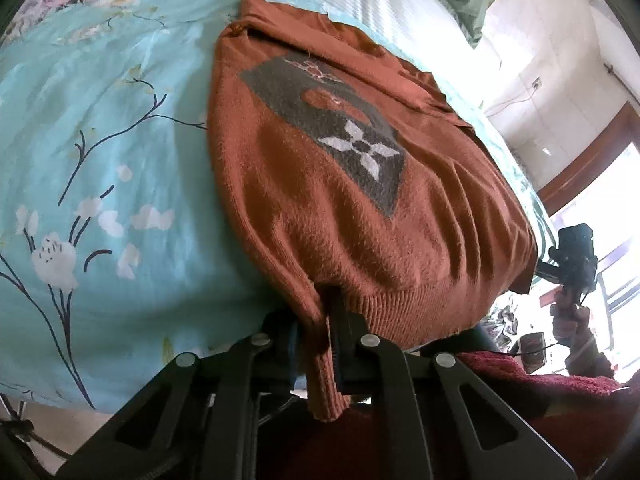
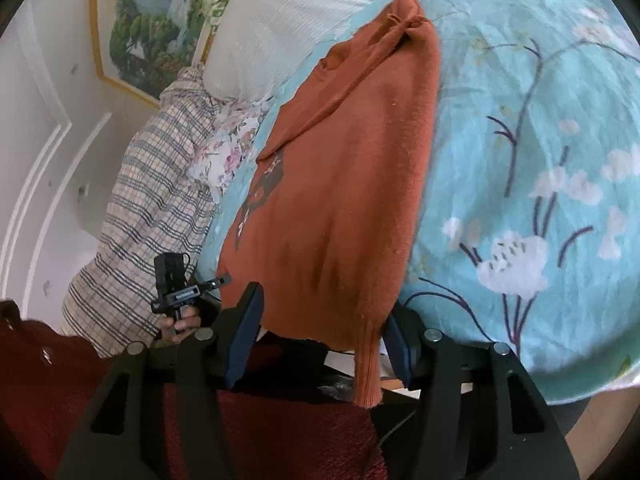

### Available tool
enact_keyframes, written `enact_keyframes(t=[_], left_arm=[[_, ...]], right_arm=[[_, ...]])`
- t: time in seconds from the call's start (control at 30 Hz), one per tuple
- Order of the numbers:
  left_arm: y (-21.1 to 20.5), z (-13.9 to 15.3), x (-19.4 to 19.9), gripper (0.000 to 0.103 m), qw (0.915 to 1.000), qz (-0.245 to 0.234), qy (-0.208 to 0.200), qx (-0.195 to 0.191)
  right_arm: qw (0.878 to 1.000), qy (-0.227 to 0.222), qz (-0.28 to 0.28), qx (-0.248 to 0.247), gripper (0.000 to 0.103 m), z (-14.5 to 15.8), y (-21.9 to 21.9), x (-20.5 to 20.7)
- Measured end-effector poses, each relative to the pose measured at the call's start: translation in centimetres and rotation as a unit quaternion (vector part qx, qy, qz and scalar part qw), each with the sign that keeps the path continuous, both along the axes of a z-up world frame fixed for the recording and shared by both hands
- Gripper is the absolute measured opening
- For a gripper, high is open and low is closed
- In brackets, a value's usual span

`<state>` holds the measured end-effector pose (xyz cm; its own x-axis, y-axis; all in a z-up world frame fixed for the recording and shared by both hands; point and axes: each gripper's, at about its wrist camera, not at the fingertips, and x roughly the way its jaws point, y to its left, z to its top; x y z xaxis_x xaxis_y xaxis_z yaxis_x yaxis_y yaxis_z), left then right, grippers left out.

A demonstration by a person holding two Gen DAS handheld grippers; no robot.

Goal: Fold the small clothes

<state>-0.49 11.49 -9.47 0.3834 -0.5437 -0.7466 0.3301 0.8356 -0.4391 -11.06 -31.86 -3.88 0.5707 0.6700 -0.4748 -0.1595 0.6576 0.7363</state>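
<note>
A rust-orange knit sweater (image 1: 340, 208) lies on a bed w/ a light-blue floral bedspread (image 1: 100, 152). Its ribbed hem faces the cameras and hangs over the near bed edge; the far end, bunched at the neck, points toward the white pillow (image 2: 288, 28). A dark grey knit panel w/ a white four-petal flower (image 1: 360, 148) sits mid-chest, seen in the left wrist view.

Left gripper (image 1: 320, 344): jaws closed nearly together, pinching a corner of the ribbed hem, w/ a strip of the knit hanging down between them. Right gripper (image 2: 320, 344): jaws spread wide, holding nothing; the sweater's other hem corner dangles in the gap between the blue pads (image 2: 244, 332), nearer the right-hand one, and contact can't be told.

In the right wrist view the sweater looks already doubled lengthwise, the panel showing only at its left edge. A plaid cloth (image 2: 152, 216) lies beside the bed's far side, and a framed landscape picture (image 2: 152, 20) hangs on the wall.

Handling, as a judgement: soft, fuzzy, light, stretchy knit; it will sag and drag on the bedspread rather than slip. Best hold is the thicker ribbed hem at both corners, pinching all layers so the fold stays even.
</note>
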Motion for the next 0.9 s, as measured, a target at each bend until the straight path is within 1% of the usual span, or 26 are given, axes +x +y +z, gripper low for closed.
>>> enact_keyframes(t=[0.03, 0.07, 0.1, 0.13, 0.17, 0.23, 0.3, 0.33, 0.43, 0.57, 0.6, 0.73, 0.77, 0.83, 0.87, 0.9], left_arm=[[0.1, -0.1, 0.1, 0.011, 1.0, -0.001, 0.002, -0.004], [0.3, -0.1, 0.2, 0.011, 0.9999, -0.002, 0.005, -0.009], [0.4, -0.1, 0.2, 0.011, 0.9999, -0.002, 0.006, -0.012], [0.3, 0.0, 0.2, 0.011, 0.9999, -0.002, 0.004, -0.011], [0.2, 0.0, 0.0, 0.009, 1.0, -0.002, -0.001, -0.007], [0.0, 0.2, -0.4, 0.007, 0.9999, -0.002, -0.011, 0.002], [-0.1, 0.8, -0.9, 0.006, 0.9997, 0.002, -0.024, 0.007], [0.0, 1.1, -1.1, 0.005, 0.9995, 0.005, -0.03, 0.004], [1.3, 2.8, -2.2, 0.005, 0.998, 0.026, -0.051, -0.026], [2.6, 5.4, -2.3, 0.004, 0.9921, 0.053, -0.078, -0.083], [2.6, 6.0, -2.2, 0.004, 0.991, 0.054, -0.083, -0.089], [1.9, 9.4, -1.2, 0.004, 0.9858, 0.053, -0.126, -0.097], [1.7, 10.6, -0.6, 0.004, 0.9831, 0.055, -0.144, -0.099], [1.3, 12.1, 0.5, 0.004, 0.9784, 0.063, -0.166, -0.107], [1.1, 13.0, 1.7, 0.004, 0.9749, 0.073, -0.18, -0.109], [1.0, 13.4, 2.5, 0.004, 0.9731, 0.081, -0.186, -0.108]], right_arm=[[1.0, -0.003, 0.002, 0.005, 0.058, 0.0, 0.0, 0.1], [1.0, -0.004, 0.008, 0.015, 0.055, -0.2, 0.1, 0.2], [1.0, -0.003, 0.016, 0.016, 0.038, -0.2, 0.3, 0.3], [1.0, 0.004, 0.026, 0.005, 0.017, -0.5, 1.0, 0.6], [0.999, 0.014, 0.033, -0.01, 0.009, -0.7, 1.6, 0.8], [0.998, 0.028, 0.035, -0.035, 0.008, -1.2, 2.5, 1.1], [0.999, 0.014, 0.022, -0.019, 0.007, -0.8, 2.1, 0.6], [1.0, 0.001, 0.011, -0.003, 0.007, -0.4, 1.5, 0.1], [0.998, -0.039, -0.009, 0.055, 0.007, 1.0, -0.1, -1.1], [0.993, -0.074, -0.013, 0.095, 0.007, 2.7, -0.8, -0.8], [0.991, -0.085, -0.011, 0.102, 0.007, 3.4, -0.7, -0.4], [0.987, -0.126, -0.003, 0.1, 0.007, 7.1, -0.4, 1.6], [0.986, -0.136, -0.007, 0.099, 0.007, 7.9, -0.6, 2.4], [0.985, -0.145, -0.021, 0.089, 0.007, 9.3, -1.1, 4.4], [0.985, -0.148, -0.033, 0.078, 0.007, 9.9, -1.5, 5.8], [0.986, -0.147, -0.043, 0.067, 0.007, 10.3, -1.8, 6.9]])
